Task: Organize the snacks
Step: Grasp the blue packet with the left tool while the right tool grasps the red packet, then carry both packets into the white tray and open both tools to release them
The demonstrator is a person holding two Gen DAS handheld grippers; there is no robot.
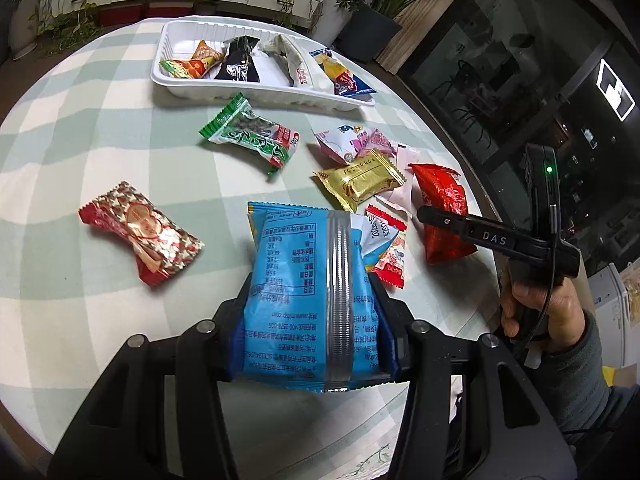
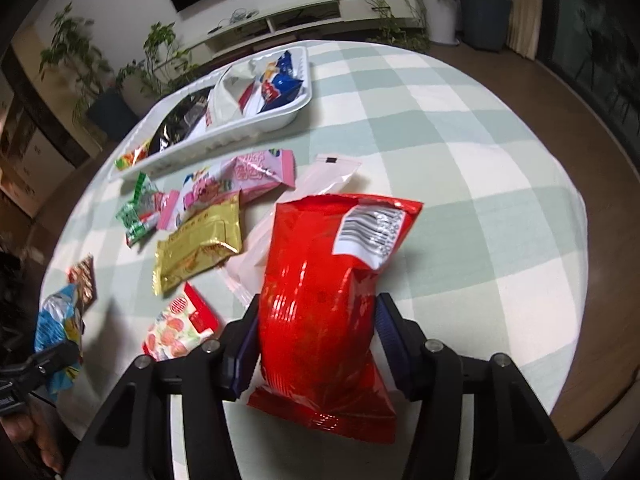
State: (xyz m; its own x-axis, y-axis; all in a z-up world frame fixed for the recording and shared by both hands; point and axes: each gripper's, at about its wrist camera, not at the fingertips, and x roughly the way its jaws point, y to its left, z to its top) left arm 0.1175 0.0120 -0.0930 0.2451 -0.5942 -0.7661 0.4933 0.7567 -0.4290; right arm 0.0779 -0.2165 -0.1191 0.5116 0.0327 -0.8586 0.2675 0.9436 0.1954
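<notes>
Hidden, cropped and unreadable parts on the snack table

In the left wrist view the blue packet (image 1: 308, 300) covers the left gripper's (image 1: 314, 320) pads, and part of the small red-and-white packet (image 1: 390, 248) behind it; its print is mirrored and too fine to read. The pale pink packet (image 1: 402, 192) lies mostly under the gold packet (image 1: 360, 180). In the right wrist view the red bag (image 2: 324, 312) hides the right gripper's (image 2: 320, 344) inner faces, the white tray (image 2: 224, 140) is blurred, and the left hand (image 2: 28, 440) is cut off by the frame edge.
</notes>
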